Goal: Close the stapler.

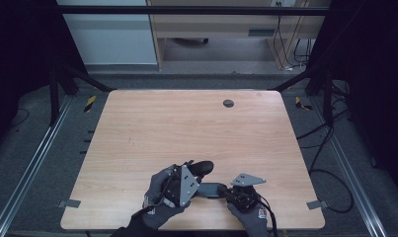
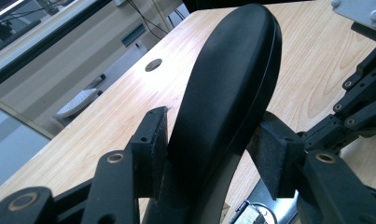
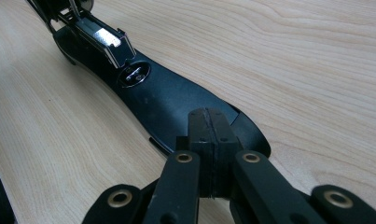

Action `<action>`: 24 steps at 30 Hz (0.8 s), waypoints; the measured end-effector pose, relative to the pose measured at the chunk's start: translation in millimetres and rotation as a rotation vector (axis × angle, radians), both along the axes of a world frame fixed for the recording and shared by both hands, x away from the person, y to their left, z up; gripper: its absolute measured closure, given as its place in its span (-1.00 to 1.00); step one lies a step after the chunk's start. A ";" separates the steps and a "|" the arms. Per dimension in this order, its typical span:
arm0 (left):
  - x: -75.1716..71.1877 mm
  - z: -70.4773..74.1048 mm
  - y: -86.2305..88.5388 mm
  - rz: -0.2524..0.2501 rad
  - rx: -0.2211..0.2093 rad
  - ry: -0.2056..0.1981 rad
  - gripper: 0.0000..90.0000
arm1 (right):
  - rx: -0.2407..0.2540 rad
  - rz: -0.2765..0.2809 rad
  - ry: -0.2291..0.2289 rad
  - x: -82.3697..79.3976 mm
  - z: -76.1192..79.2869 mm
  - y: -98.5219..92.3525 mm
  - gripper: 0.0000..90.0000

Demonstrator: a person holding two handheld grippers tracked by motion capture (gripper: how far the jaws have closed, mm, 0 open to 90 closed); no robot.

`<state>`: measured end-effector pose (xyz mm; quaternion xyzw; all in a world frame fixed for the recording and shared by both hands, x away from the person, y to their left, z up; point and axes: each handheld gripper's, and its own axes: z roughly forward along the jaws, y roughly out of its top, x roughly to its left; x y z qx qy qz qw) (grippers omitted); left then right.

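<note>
A black stapler lies hinged open near the table's front edge. Its top arm (image 1: 203, 167) (image 2: 227, 88) is raised, and my left gripper (image 1: 193, 173) (image 2: 209, 149) is shut on it, with a pad against each side. The flat base (image 1: 211, 189) (image 3: 171, 102) rests on the wood, showing its metal anvil (image 3: 135, 74) and the shiny magazine (image 3: 104, 42) at the far end. My right gripper (image 1: 229, 193) (image 3: 209, 126) is shut with nothing between its jaws. Its closed tips rest on the near end of the base.
The wooden table (image 1: 186, 123) has a round cable hole (image 1: 228, 103) (image 2: 153, 64) at the back. Gloved hands (image 1: 157, 195) come in from the front edge. Black frame posts and cables stand on the floor around the table.
</note>
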<state>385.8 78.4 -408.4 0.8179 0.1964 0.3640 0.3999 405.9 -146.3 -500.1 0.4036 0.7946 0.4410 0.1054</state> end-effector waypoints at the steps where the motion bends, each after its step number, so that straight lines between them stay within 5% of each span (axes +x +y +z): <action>1: 0.1 -0.3 -0.2 -0.002 0.000 0.000 0.07 | 0.000 0.000 0.000 0.0 0.0 0.0 1.00; 24: 1.1 -16.5 -14.8 -0.045 0.059 -0.006 0.02 | -0.001 -0.001 -0.008 0.0 -0.6 -0.4 1.00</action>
